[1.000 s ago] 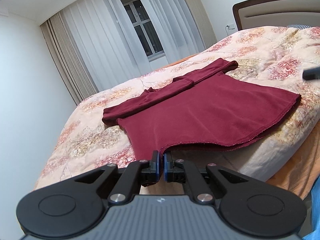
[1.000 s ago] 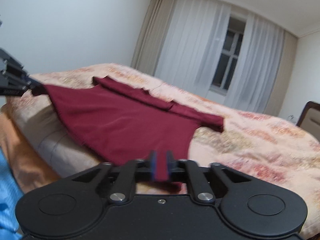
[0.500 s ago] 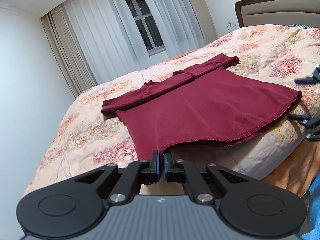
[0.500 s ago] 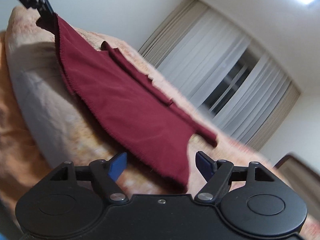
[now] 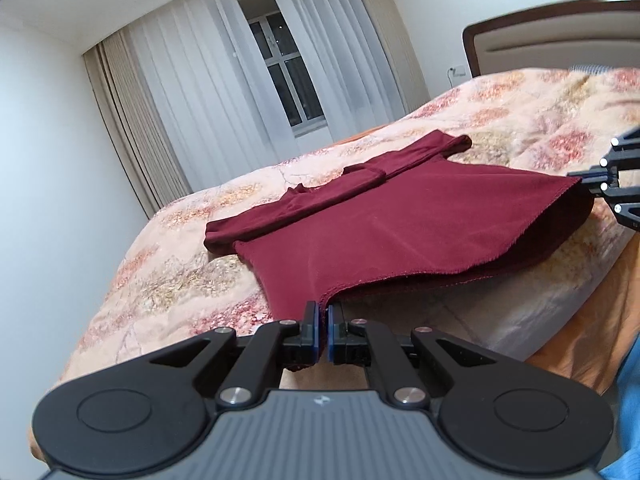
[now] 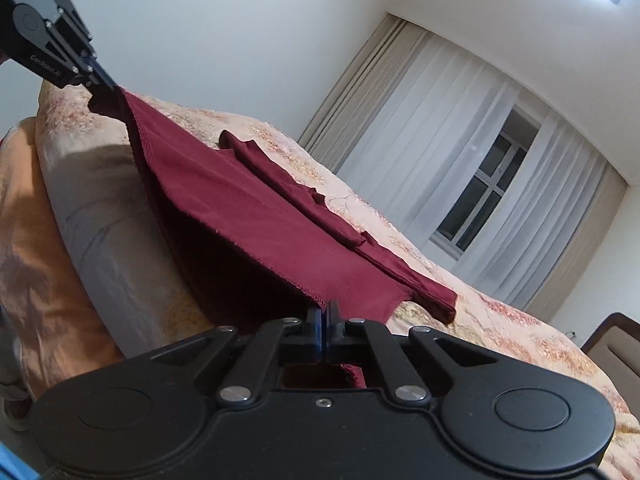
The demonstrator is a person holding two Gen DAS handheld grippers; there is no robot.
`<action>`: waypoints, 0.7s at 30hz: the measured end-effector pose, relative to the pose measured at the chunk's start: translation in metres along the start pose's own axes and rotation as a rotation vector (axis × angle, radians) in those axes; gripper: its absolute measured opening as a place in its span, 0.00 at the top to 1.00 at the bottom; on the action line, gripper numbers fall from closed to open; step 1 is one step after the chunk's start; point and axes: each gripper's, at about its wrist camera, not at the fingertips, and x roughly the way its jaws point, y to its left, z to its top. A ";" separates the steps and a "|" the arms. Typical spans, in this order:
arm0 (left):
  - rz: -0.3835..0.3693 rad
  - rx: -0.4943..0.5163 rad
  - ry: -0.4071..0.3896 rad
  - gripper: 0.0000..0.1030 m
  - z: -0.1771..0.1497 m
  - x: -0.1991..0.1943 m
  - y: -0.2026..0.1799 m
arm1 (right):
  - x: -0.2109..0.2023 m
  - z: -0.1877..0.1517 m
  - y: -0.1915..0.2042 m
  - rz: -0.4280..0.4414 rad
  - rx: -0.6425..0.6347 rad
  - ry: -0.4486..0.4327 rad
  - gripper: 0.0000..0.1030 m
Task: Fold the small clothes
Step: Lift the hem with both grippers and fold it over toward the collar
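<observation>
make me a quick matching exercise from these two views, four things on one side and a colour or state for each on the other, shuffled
Things:
1. garment
2. left tongs
3. curtains
4. bedspread

Descriptions:
a. sheer white, drawn across the window
b. shut on a hem corner
c. dark red, spread on the bed
d. peach floral print

Pairs: 1-c, 2-b, 3-a, 4-d

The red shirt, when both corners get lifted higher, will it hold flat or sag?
Probably sag: the shirt already dips along its hem between the left tool and right tool. It looks thin, so likely light. The sleeves may trail.
</observation>
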 end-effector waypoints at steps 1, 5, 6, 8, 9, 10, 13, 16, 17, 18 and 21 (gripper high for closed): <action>-0.007 -0.007 0.001 0.98 0.000 -0.003 0.001 | -0.003 0.000 -0.002 0.001 -0.003 0.003 1.00; -0.016 -0.022 -0.009 0.98 -0.002 -0.019 0.002 | -0.017 0.000 -0.005 0.031 -0.021 0.021 1.00; -0.025 -0.023 -0.010 0.98 -0.003 -0.024 0.002 | -0.020 -0.001 -0.005 0.038 -0.040 0.029 1.00; -0.031 0.007 -0.009 0.98 -0.006 -0.032 -0.003 | -0.022 -0.004 -0.003 0.059 -0.073 0.053 0.99; -0.026 0.026 -0.005 0.98 -0.008 -0.033 -0.006 | -0.019 -0.007 -0.001 0.066 -0.079 0.057 0.99; -0.024 0.034 0.002 0.97 -0.010 -0.031 -0.008 | -0.016 -0.011 0.001 0.085 -0.081 0.062 0.96; -0.031 0.001 0.022 0.97 -0.009 -0.025 -0.006 | -0.005 -0.018 0.013 0.118 -0.107 0.063 0.58; -0.033 -0.028 0.018 0.97 -0.003 -0.024 0.000 | 0.005 -0.025 0.029 0.159 -0.161 0.040 0.48; -0.030 -0.027 0.017 0.97 -0.001 -0.024 0.001 | 0.010 -0.027 0.034 0.161 -0.181 0.039 0.48; -0.028 -0.024 0.016 0.97 0.001 -0.024 0.002 | 0.013 -0.029 0.040 0.156 -0.200 0.035 0.48; -0.031 -0.032 0.014 0.97 0.007 -0.024 0.006 | 0.020 -0.030 0.045 0.136 -0.193 0.009 0.48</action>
